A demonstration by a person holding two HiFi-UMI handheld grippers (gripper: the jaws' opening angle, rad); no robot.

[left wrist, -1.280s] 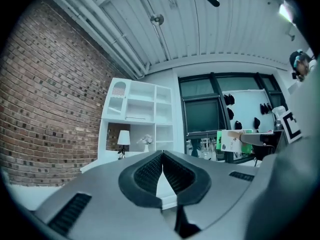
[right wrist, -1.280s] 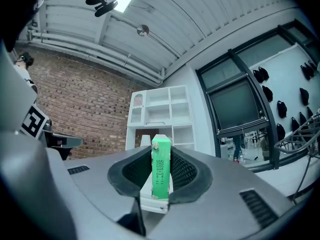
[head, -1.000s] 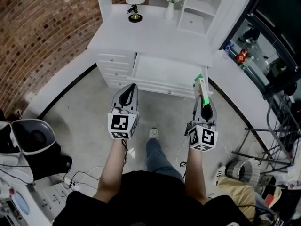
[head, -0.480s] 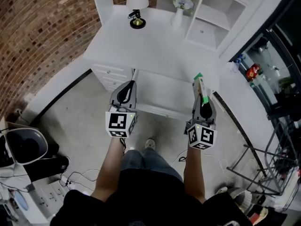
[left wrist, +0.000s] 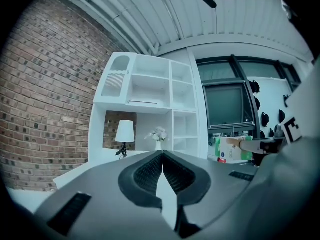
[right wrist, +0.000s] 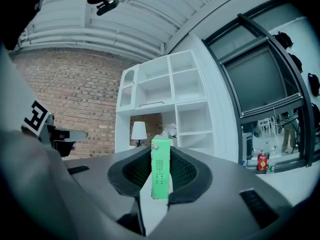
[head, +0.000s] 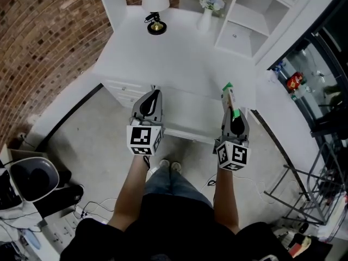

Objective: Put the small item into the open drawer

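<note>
Right tongs (head: pixel 232 109) pinching the green box (right wrist: pixel 160 173), its end poking past the tips. Box sits right of centre in head view, apparently over the drawer's (head: pixel 190 112) right end. Left tongs (left wrist: pixel 162 163) pressed together, empty. Next: tip the nose down, get the box low inside the front rim, then spread. Keep left tongs clear.

The left gripper (head: pixel 154 93) and the right gripper (head: pixel 232 109) are nearer the white desk (head: pixel 174 53): their tips now overlap the open drawer (head: pixel 190 110), no longer the floor (head: pixel 92 129).
</note>
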